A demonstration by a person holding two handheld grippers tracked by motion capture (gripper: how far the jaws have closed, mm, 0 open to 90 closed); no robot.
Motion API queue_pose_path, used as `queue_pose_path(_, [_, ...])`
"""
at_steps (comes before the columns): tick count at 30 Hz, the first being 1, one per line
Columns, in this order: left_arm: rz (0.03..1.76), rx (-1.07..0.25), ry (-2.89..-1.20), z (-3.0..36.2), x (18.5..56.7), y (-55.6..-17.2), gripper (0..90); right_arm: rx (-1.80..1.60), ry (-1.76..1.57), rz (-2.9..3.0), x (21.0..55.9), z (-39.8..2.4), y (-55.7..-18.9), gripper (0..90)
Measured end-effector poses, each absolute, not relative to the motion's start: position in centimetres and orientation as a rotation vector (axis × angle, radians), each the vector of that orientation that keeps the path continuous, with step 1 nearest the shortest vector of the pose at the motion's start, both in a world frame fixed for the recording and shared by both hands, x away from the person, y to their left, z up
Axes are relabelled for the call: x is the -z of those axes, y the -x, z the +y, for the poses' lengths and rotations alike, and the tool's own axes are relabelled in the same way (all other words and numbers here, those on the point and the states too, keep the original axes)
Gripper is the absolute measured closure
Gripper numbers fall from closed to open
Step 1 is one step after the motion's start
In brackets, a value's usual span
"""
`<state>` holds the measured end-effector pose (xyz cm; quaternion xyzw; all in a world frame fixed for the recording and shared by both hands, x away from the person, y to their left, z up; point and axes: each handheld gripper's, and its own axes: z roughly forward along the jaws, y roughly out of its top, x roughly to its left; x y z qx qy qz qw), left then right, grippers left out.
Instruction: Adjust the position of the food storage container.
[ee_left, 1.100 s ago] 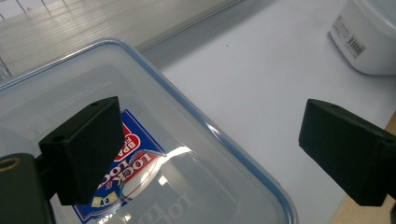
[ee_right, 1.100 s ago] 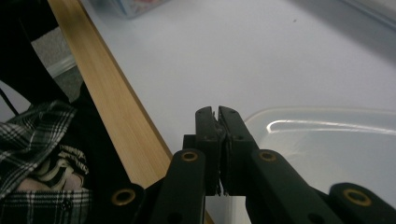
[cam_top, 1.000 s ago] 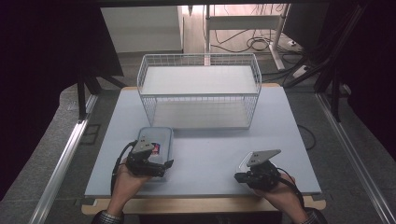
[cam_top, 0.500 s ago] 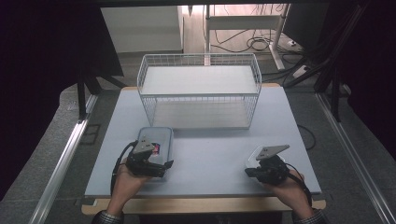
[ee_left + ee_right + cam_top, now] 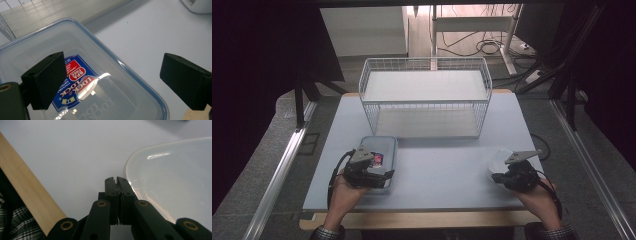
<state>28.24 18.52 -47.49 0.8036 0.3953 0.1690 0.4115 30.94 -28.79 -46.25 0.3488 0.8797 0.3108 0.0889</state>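
Observation:
A clear lidded food box [image 5: 381, 150] with a blue rim and a red and blue label lies at the table's front left. My left gripper [image 5: 371, 163] hovers just over its lid, open. In the left gripper view the two jaws stand wide apart over the box lid [image 5: 105, 75], around my left gripper [image 5: 112, 80]. A translucent white tub [image 5: 501, 158] sits at the front right. My right gripper [image 5: 506, 169] is shut beside it. In the right gripper view my right gripper [image 5: 116, 181] rests against the rim of the white tub [image 5: 175, 177], with nothing between the jaws.
A white wire basket [image 5: 424, 107] stands open-topped at the back middle of the grey table top [image 5: 442, 160]. The wooden front edge [image 5: 27, 195] runs close behind the right gripper, with a plaid sleeve [image 5: 10, 222] below it. The white tub's base [image 5: 197, 3] shows far off.
My right gripper has moved to the right along the front edge, up to the white tub. The left gripper and the food box have stayed put.

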Motion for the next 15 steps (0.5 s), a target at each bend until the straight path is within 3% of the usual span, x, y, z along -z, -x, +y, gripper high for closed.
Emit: queue_pose_path(15, [1.045, -0.398, -1.987, 19.7, 47.5, -28.5, 9.1, -0.882, -1.180, 2.504, 45.9, -33.0, -31.5, 86.1])
